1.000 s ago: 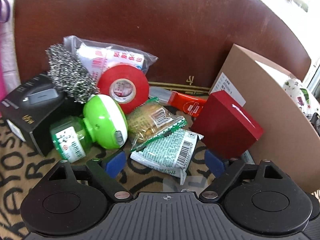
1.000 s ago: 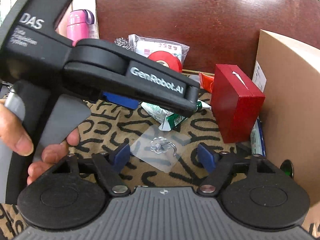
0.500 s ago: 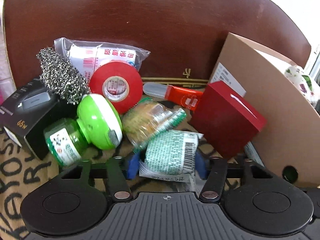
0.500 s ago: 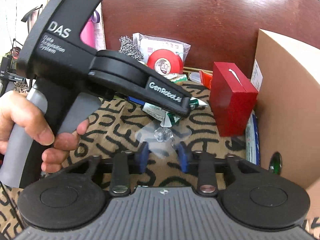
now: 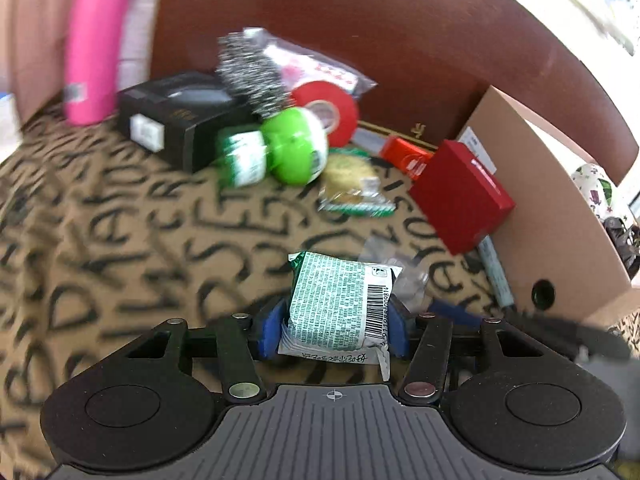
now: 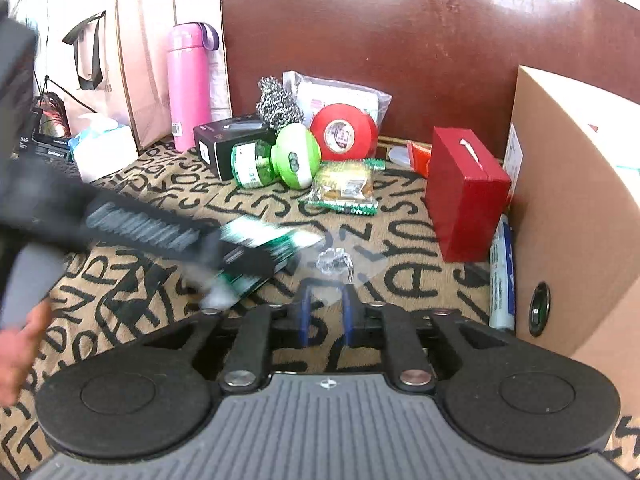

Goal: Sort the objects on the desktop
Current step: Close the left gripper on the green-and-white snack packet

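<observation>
The left claw [image 5: 334, 322] is clenched on a green-and-white snack packet [image 5: 340, 304], held above the letter-patterned cloth [image 5: 120, 240] covering the bench, toward its near edge. The right claw [image 6: 326, 312] has just been closing, its blue pads [image 6: 306, 314] nearly together around the near edge of a clear plastic sachet [image 6: 340, 264] holding a hook, lying near the red box [image 6: 464, 196].

Tan cloth [image 6: 132, 280] with black letter print. Green-white snack packet [image 5: 340, 304] with black barcode. Red tape roll [image 6: 344, 132], red box [image 6: 466, 196], pink bottle [image 6: 188, 84], lime-green-and-white dispenser [image 6: 296, 156], black box [image 6: 228, 142], silver steel scourer [image 6: 276, 102], brown cardboard box [image 6: 576, 208], blue gripper pads [image 5: 269, 325].
</observation>
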Demonstrator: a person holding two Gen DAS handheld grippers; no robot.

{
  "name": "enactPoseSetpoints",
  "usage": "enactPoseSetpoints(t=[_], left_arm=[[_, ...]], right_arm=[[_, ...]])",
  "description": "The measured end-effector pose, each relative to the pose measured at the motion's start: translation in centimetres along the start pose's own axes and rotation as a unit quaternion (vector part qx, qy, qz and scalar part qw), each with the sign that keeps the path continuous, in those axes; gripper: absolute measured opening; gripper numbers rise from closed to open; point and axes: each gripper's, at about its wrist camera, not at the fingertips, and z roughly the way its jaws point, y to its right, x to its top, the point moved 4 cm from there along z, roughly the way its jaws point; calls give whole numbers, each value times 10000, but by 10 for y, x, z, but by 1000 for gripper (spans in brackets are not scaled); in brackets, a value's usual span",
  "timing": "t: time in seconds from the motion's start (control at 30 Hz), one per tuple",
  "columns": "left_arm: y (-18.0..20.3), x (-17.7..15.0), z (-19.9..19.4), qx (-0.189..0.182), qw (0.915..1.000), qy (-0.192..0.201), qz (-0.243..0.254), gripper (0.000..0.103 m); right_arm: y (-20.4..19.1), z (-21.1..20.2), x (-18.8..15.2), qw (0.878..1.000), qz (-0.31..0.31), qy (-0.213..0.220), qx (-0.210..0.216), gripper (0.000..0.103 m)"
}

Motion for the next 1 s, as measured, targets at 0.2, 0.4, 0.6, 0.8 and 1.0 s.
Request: enactPoseSetpoints(t=[0.2,0.4,0.6,0.8,1.0], left_arm=[[-4,-14,-12,120,9997,111,154,71],[-11,-12,-9,102,9997,225,-50,77],[-11,-14,-11,139,9997,215,26,66],[-15,-16,-14,86,9998,185,-75,65],[-12,-17,-11,121,9997,213,-57,72]], right_arm=[[-1,8,7,9992,-261,123,-278,31],[3,13,10,9996,-214,146,-148,29],[-4,8,2,9998,-178,11,48,6],[-8,-9,-6,9998,-35,-38,201,3],[-12,-4,-4,9997,-159,-67,160,6]])
